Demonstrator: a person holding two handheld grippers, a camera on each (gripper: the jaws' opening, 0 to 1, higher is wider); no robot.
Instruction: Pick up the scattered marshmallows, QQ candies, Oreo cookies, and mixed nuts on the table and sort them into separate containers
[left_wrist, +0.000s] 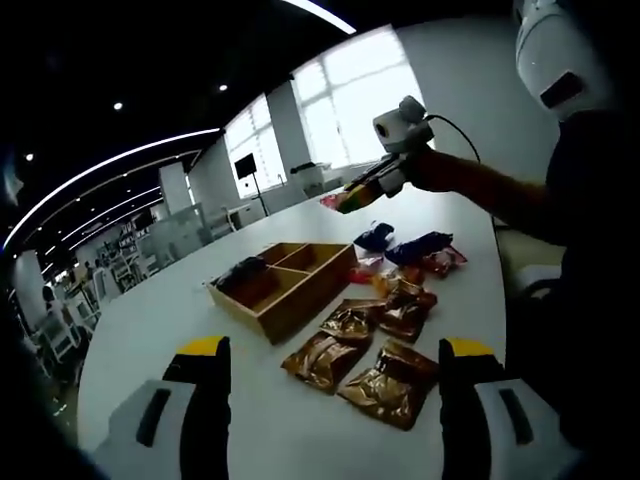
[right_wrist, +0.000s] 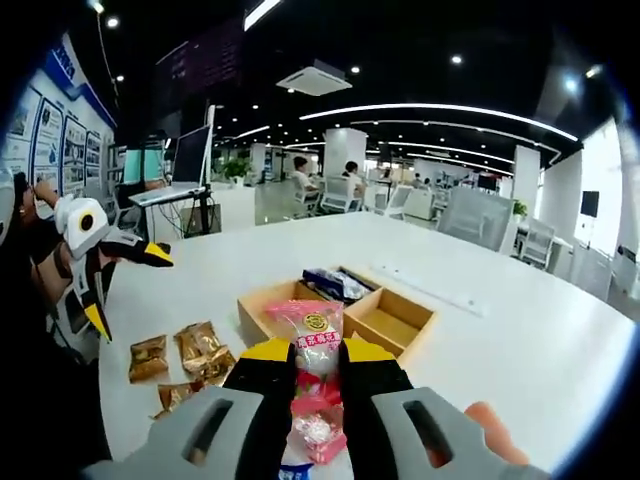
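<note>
The right gripper (right_wrist: 305, 372) is pinching a pink candy packet (right_wrist: 312, 345) above the table (right_wrist: 560, 330). The left gripper (left_wrist: 330, 362) is hovering spread over brown packets (left_wrist: 362, 350). The wooden tray (left_wrist: 290, 285) is lying beyond, blue packets (left_wrist: 415, 245) further.

The left gripper (left_wrist: 335, 375) hangs low and near with its jaws spread wide and nothing between them. The right gripper (right_wrist: 305, 375), held up farther off, has its jaws pinched on a pink packet (right_wrist: 312, 340).
</note>
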